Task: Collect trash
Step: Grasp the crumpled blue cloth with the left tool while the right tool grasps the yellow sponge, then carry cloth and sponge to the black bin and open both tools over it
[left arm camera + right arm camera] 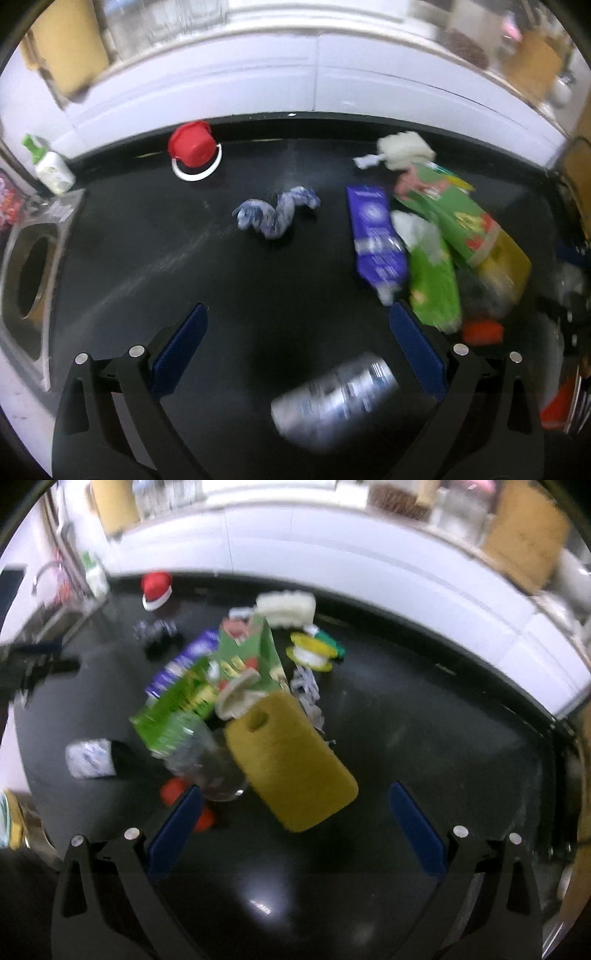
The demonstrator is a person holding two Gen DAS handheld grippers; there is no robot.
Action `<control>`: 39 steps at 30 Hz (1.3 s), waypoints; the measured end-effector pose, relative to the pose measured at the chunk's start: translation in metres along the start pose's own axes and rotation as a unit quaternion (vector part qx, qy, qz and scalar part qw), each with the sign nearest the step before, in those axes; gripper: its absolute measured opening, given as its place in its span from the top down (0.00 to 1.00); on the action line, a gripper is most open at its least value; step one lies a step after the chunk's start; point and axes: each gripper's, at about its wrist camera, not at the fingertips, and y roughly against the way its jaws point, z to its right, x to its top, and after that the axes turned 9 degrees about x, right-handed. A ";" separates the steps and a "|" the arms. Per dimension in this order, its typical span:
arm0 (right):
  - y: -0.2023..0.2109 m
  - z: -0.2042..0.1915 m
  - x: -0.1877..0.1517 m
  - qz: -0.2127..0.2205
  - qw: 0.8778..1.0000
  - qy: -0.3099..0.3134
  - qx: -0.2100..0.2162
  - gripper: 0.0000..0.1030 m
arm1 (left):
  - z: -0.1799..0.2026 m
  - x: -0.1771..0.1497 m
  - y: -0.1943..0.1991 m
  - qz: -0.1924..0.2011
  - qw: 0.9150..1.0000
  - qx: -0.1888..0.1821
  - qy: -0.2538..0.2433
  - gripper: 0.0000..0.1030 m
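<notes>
Trash lies on a black counter (147, 258). My left gripper (297, 317) is open and empty; a crushed silver-blue can (334, 395) lies below, between its fingers. Ahead are a twisted blue-white wrapper (275, 214), a purple carton (375, 236), green packs (436, 280), a green carton (447, 210) and a yellow sponge (506, 266). My right gripper (295, 797) is open and empty over the yellow sponge (291, 760). Beside the sponge lie a clear bottle (207, 764), a green pack (173, 709), the green carton (251, 653) and the can (90, 757).
A red cap with a white ring (194, 149) sits at the back. A soap bottle (51, 166) and a sink (26, 273) are at the left. A white sponge (286, 607) and a yellow spool (310, 653) lie behind the pile. A white wall (317, 81) backs the counter.
</notes>
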 end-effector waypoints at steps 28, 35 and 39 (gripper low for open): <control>-0.003 0.000 0.005 -0.019 0.998 0.025 0.046 0.50 | 0.008 0.041 -0.016 0.016 1.000 -0.019 -0.014 0.67; 0.053 -0.024 0.003 0.026 0.998 -0.008 0.048 0.50 | 0.027 0.002 0.072 0.034 0.999 -0.016 0.005 0.68; 0.075 -0.035 0.001 0.042 0.997 -0.024 0.056 0.50 | 0.039 -0.024 0.109 0.041 0.999 -0.005 -0.003 0.68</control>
